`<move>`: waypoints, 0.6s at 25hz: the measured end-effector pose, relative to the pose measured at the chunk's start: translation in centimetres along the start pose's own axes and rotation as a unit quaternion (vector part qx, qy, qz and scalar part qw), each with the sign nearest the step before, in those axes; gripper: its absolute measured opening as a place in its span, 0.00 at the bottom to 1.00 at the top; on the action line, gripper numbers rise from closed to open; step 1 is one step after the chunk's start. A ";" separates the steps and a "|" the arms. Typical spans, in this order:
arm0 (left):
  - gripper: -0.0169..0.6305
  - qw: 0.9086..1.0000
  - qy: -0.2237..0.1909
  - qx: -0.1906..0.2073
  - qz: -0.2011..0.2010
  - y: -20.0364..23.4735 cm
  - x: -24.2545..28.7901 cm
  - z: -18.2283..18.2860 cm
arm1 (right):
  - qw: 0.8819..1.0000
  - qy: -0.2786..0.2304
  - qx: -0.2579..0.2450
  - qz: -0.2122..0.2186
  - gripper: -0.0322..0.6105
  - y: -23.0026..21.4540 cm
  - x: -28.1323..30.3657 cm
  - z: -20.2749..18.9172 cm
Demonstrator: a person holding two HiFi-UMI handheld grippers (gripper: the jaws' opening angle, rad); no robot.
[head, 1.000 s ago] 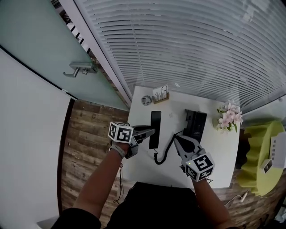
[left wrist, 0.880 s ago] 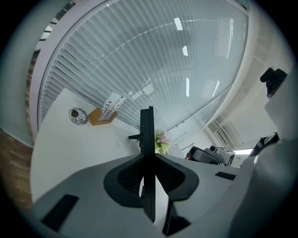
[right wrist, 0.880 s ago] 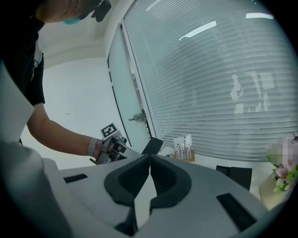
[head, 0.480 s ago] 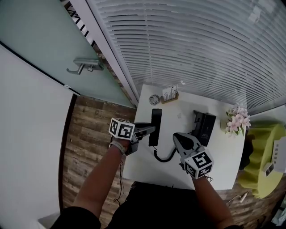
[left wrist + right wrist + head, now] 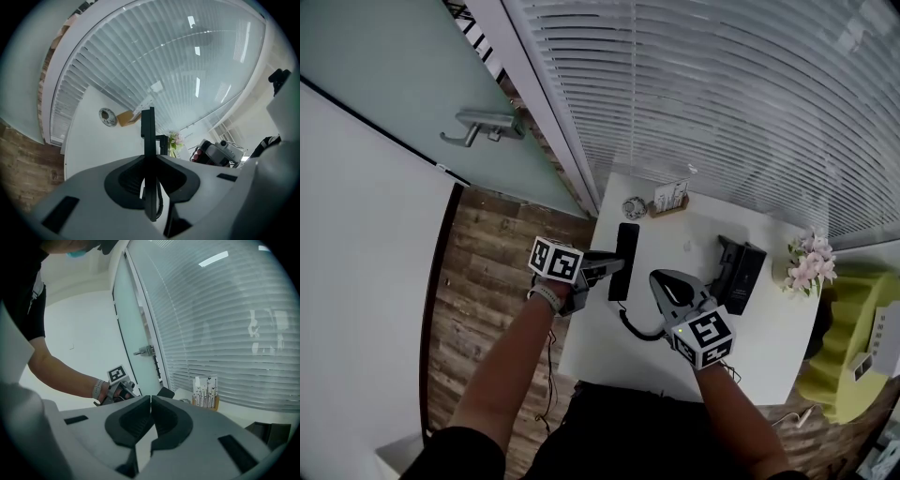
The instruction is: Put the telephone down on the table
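Observation:
My left gripper (image 5: pixel 614 269) is shut on the black telephone handset (image 5: pixel 624 258), which it holds over the left part of the white table (image 5: pixel 764 352). In the left gripper view the handset (image 5: pixel 148 131) stands edge-on, clamped between the jaws of the left gripper (image 5: pixel 149 164). Its coiled cord (image 5: pixel 634 325) curls down beneath it. The black telephone base (image 5: pixel 741 274) lies to the right on the table. Between handset and base, my right gripper (image 5: pixel 661 279) hovers; the right gripper view shows this gripper (image 5: pixel 151 399) shut with nothing in it.
At the table's far edge stand a small round dish (image 5: pixel 635 207) and a card holder (image 5: pixel 672 199). Pink flowers (image 5: pixel 809 262) sit at the right edge, with a yellow-green chair (image 5: pixel 853 347) beyond. A glass door with a handle (image 5: pixel 483 125) and window blinds border the table.
My right gripper has moved left, away from the telephone base and nearer the handset. The left gripper keeps its hold on the handset; the view has shifted a little.

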State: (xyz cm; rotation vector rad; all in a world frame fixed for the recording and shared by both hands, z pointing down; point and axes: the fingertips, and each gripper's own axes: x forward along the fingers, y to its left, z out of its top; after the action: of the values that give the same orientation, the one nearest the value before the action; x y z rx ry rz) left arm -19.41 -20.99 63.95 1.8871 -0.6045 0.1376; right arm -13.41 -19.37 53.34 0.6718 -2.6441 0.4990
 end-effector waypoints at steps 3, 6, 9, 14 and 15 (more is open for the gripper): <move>0.14 1.000 0.015 -0.009 -0.003 1.3 0.1 0.0 | 1.000 0.006 -0.004 0.009 0.09 0.3 1.7 0.0; 0.14 0.999 0.031 -0.020 -0.003 2.6 0.3 -0.1 | 1.000 0.013 -0.009 0.014 0.09 0.4 2.9 -0.4; 0.14 0.999 0.039 -0.035 0.001 3.9 0.3 -0.2 | 0.999 0.025 -0.015 0.015 0.09 0.5 3.7 -1.2; 0.14 0.997 0.051 -0.054 0.017 6.0 0.1 -0.4 | 0.999 0.037 -0.016 0.018 0.09 0.3 4.9 -2.1; 0.14 0.997 0.053 -0.057 0.019 6.2 0.1 -0.5 | 0.999 0.038 -0.015 0.019 0.09 0.2 5.0 -2.3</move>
State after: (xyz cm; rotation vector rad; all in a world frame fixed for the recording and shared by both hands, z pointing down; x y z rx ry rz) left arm -22.11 -22.29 69.38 1.7463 -0.5643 0.2218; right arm -17.02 -20.19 57.43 0.5840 -2.5915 0.4847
